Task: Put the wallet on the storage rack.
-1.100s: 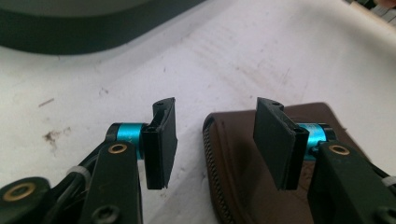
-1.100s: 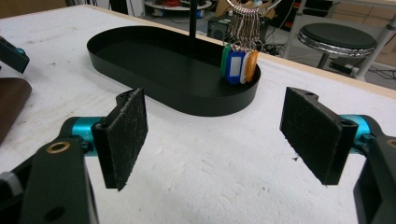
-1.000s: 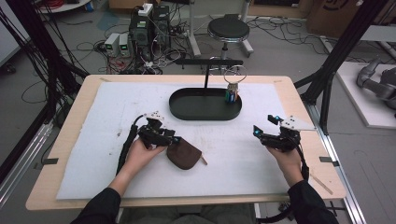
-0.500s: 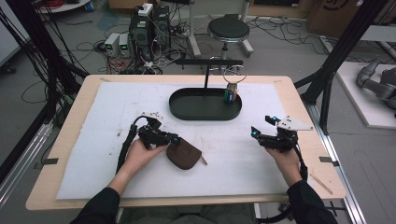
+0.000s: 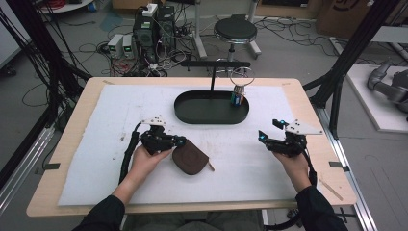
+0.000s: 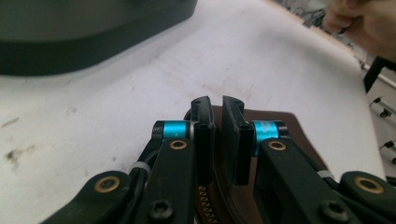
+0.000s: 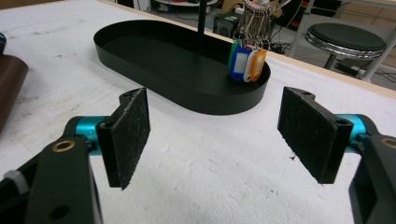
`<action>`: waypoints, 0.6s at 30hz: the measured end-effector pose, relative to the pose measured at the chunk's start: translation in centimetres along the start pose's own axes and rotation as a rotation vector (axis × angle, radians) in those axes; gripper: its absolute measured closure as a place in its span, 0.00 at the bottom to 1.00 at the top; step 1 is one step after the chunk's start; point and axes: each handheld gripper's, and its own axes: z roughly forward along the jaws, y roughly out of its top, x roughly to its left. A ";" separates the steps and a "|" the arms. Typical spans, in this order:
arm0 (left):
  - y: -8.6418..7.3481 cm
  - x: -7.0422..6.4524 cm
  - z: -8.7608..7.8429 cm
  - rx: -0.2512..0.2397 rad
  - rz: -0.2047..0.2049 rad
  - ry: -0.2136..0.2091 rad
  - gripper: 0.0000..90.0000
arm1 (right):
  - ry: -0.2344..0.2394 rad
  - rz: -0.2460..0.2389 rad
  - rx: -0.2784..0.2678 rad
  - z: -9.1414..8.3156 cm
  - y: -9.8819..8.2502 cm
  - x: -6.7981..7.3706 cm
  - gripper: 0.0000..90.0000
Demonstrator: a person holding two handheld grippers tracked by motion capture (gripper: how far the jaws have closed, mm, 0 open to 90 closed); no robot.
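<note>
A brown leather pouch [image 5: 190,158] lies flat on the white mat, left of centre. My left gripper [image 5: 180,142] sits at its left edge. In the left gripper view its jaws [image 6: 218,135] have just been closing and stand nearly together, pinching the zipped edge of the pouch [image 6: 289,126] between the pads. My right gripper [image 5: 262,137] hovers over the mat at the right, well away from the pouch. The right gripper [image 7: 215,135] is open wide with nothing between its pads, and it faces the black tray.
A black oval tray [image 5: 211,120] stands at the back centre of the mat, with a post and crossbar [image 5: 212,79] rising from it. A bunch of coloured key tags [image 5: 237,96] hangs over the tray's right end. Bare mat lies between the two grippers.
The left gripper's jaws have drawn together at the pouch's edge. The right gripper has stayed where it was, still open.
</note>
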 end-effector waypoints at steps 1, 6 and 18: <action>0.2 -0.4 -0.2 -0.027 0.025 -0.006 0.93 | 0.001 -0.002 -0.002 0.0 0.0 0.0 0.28; 0.5 -1.2 -0.5 -0.084 0.063 -0.020 0.94 | 0.004 -0.006 -0.007 0.0 0.0 0.0 0.29; 1.6 -2.4 -2.3 -0.243 0.136 -0.047 0.96 | 0.073 -0.030 -0.043 0.1 0.8 1.2 0.30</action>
